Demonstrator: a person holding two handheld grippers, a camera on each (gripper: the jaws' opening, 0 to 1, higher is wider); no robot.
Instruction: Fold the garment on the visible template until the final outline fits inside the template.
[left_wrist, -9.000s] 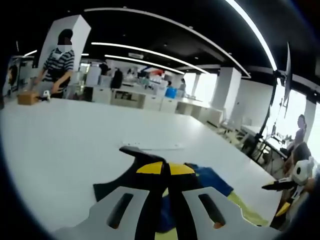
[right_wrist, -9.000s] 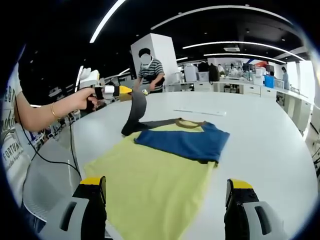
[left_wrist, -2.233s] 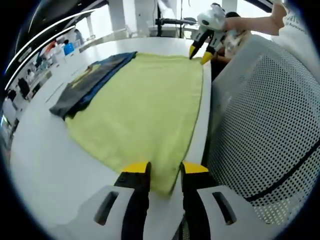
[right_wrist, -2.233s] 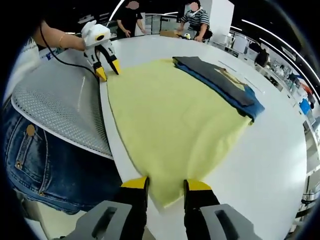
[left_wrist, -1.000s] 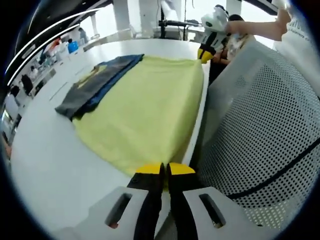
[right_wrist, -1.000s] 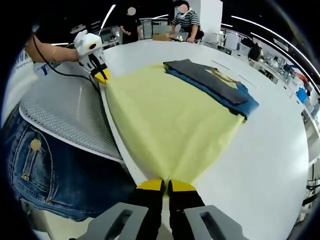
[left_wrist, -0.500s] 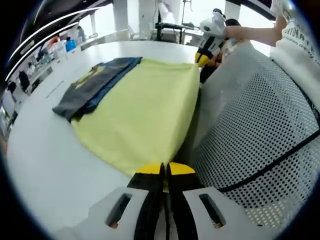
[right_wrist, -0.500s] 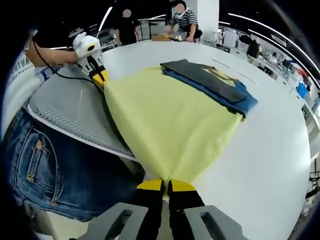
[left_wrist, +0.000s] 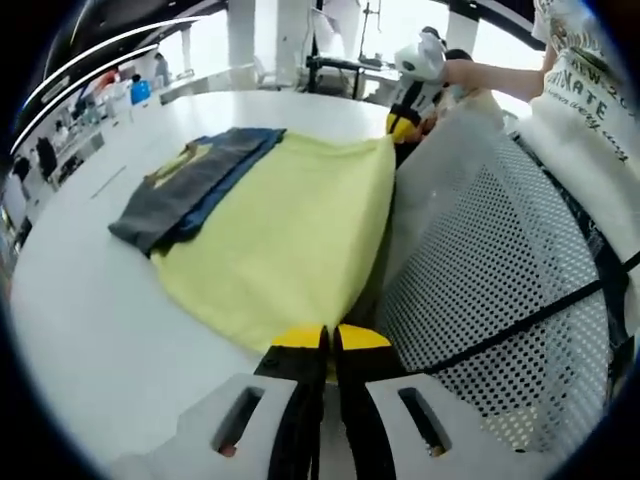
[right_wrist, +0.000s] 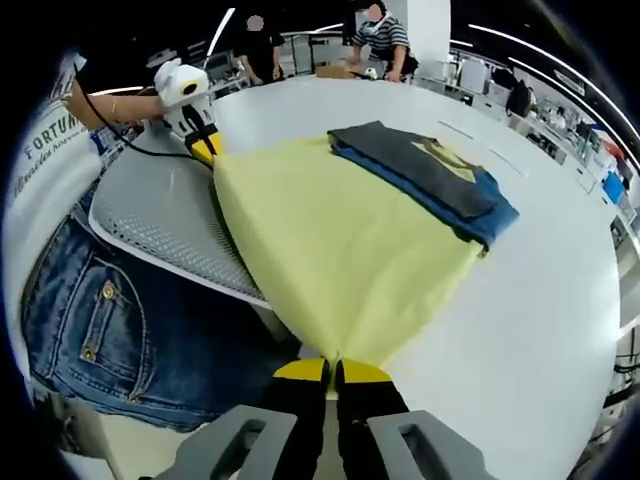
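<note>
A yellow T-shirt (left_wrist: 290, 230) with blue and grey sleeves (left_wrist: 190, 180) folded in at its far end lies on the white table (left_wrist: 90, 300). My left gripper (left_wrist: 322, 345) is shut on one corner of the yellow hem, which is lifted off the table's edge. My right gripper (right_wrist: 325, 375) is shut on the other hem corner of the T-shirt (right_wrist: 340, 240). Each gripper also shows in the other's view, the right gripper (left_wrist: 405, 115) and the left gripper (right_wrist: 200, 135), both pinching the hem. The folded sleeves (right_wrist: 430, 175) rest on the shirt's far part.
A white perforated chair back (left_wrist: 480, 290) and a person's blue jeans (right_wrist: 110, 320) are close beside the table's edge. A person's forearm (left_wrist: 500, 70) holds the far gripper. People stand at the far end of the table (right_wrist: 380, 40).
Both grippers stay shut on the hem corners and have drawn the hem up and off the table's edge, towards the person. The folded sleeves have not moved.
</note>
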